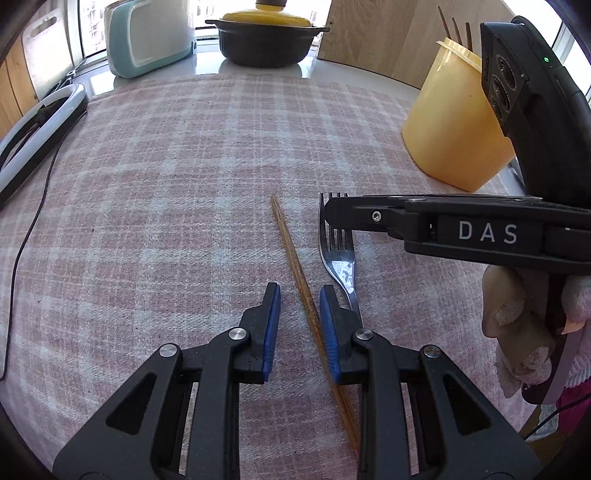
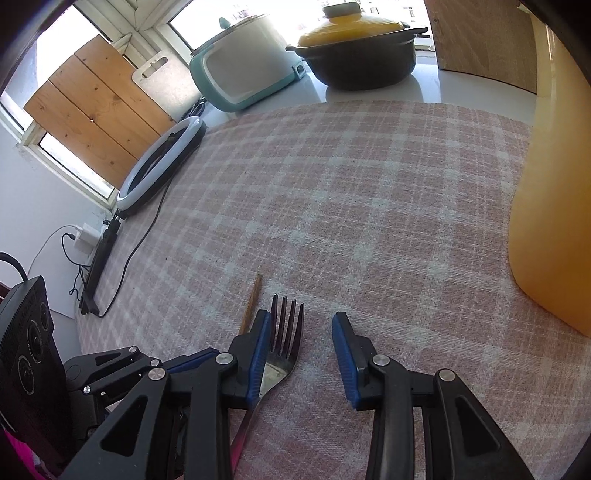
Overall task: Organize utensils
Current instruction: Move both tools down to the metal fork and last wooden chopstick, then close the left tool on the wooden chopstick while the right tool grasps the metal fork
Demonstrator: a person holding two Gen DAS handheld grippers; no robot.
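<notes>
A wooden chopstick (image 1: 295,266) lies on the pink checked cloth between the open jaws of my left gripper (image 1: 297,297), close to the right finger. A metal fork (image 1: 341,266) lies just right of it, tines pointing away. My right gripper (image 2: 300,325) is open low over the fork (image 2: 286,338), whose head sits by the left finger; in the left wrist view it shows side-on (image 1: 332,212) above the tines. The chopstick tip (image 2: 253,299) shows left of the fork. A yellow utensil cup (image 1: 448,122) with several dark sticks stands at the right (image 2: 554,184).
A black pot with a yellow lid (image 1: 264,37), a teal and white appliance (image 1: 147,37) and a wooden board (image 1: 384,33) stand at the back. A ring light (image 1: 37,129) with its cable lies along the cloth's left edge. The left gripper's body (image 2: 110,373) sits close left.
</notes>
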